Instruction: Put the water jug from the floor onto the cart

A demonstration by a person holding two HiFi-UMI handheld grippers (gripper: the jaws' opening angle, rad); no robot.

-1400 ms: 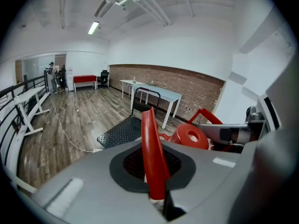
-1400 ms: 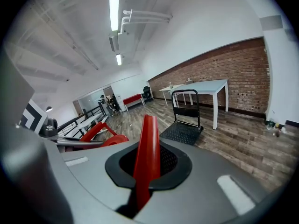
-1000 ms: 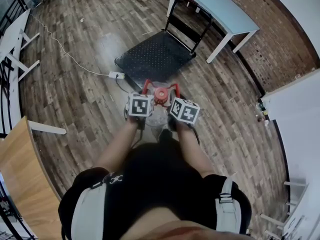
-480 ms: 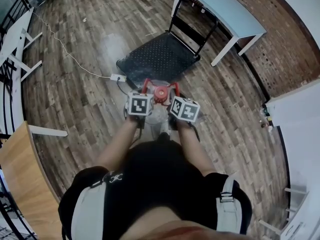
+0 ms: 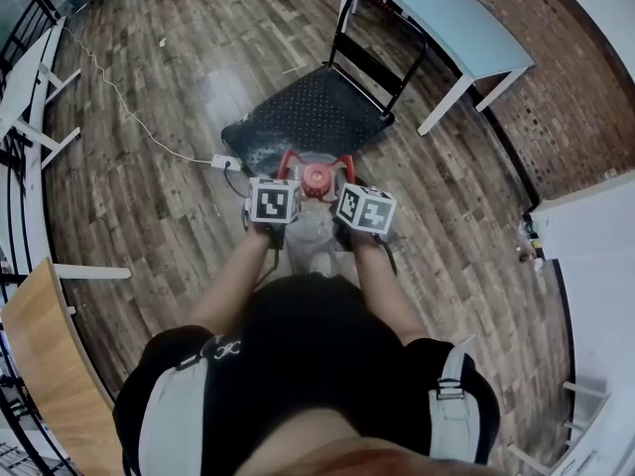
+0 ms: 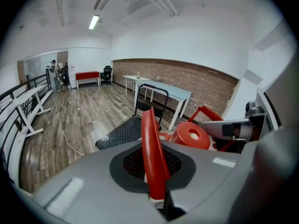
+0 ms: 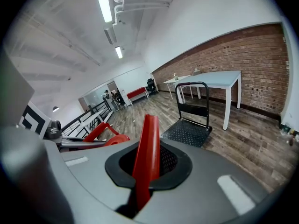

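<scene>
Left gripper (image 6: 153, 171) and right gripper (image 7: 145, 171) each clamp a red handle (image 6: 149, 134) of the jug (image 5: 316, 236): hold it level and lower it squarely onto the cart (image 5: 310, 112).

The clear plastic water jug (image 5: 312, 228) had smooth, glossy red plastic handles (image 6: 152, 157) and a matching cap. The black flat cart (image 5: 308, 112) showed a matt, studded deck and a painted metal tube handle. The brown wooden plank floor (image 5: 149, 196) carried a faint sheen. The red brick wall (image 5: 585, 97) looked rough and the pale blue tabletop (image 5: 446, 18) smooth.
</scene>
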